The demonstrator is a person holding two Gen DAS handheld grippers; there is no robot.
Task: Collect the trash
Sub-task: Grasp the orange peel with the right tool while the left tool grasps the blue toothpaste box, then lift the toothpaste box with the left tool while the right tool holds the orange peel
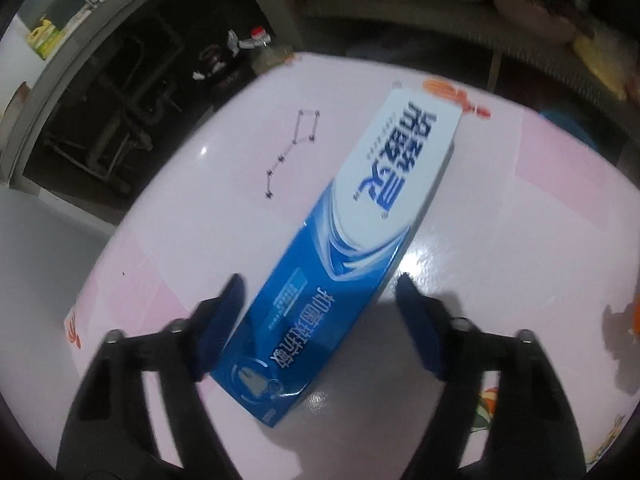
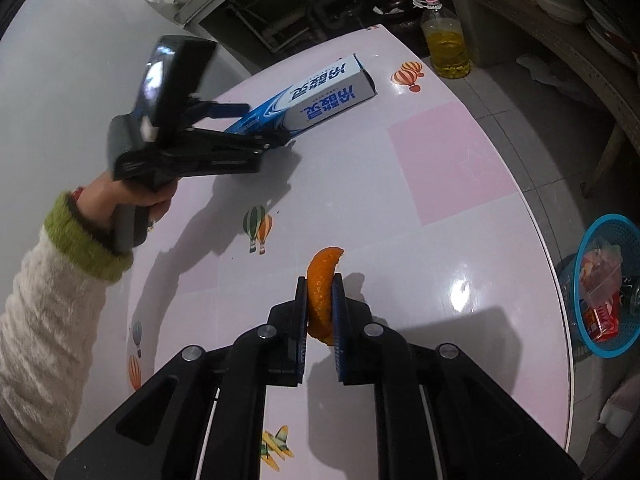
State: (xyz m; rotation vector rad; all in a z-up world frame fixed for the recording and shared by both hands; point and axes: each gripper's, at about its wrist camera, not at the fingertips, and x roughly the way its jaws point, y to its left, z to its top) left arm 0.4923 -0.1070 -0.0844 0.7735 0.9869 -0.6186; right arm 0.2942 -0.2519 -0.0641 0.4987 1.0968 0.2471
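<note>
On the left, the left tongs (image 1: 320,308) stand spread wide around the near end of a blue-and-white toothpaste box (image 1: 352,240); only the left pad (image 1: 222,320) touches its edge, and the right pad sits apart. The box lies flat on the pink surface (image 1: 520,248), reaching toward the far side. Nearer the middle, the right tongs (image 2: 320,312) are clenched on a curved orange peel (image 2: 322,292), held above the surface. At the far right, a blue basket (image 2: 600,232) holding red wrappers sits on the floor beside the surface.
</note>
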